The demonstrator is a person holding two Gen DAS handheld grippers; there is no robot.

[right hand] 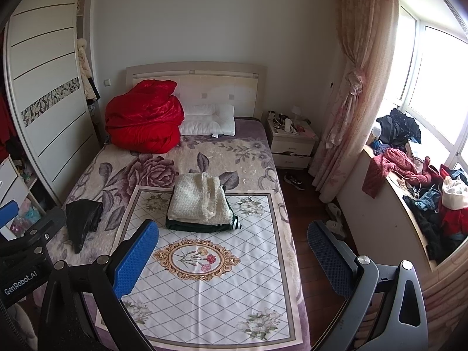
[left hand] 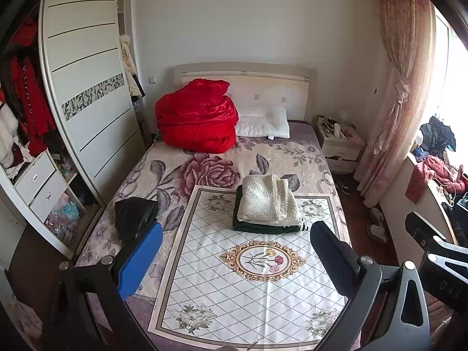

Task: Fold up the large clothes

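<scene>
**Now both grippers hang wide over the bed's foot**

Nearest, the left gripper (left hand: 234,260) and right gripper (right hand: 231,257) hold nothing, jaws spread wide above the white mat (left hand: 263,292). Bare mat runs on to the folded stack (right hand: 200,204), cream piece on dark green, near the mat's far edge. Left of it lies a black garment (right hand: 83,215), perhaps unfolded. Farthest, a red quilt (right hand: 144,117) sits by the headboard.
</scene>
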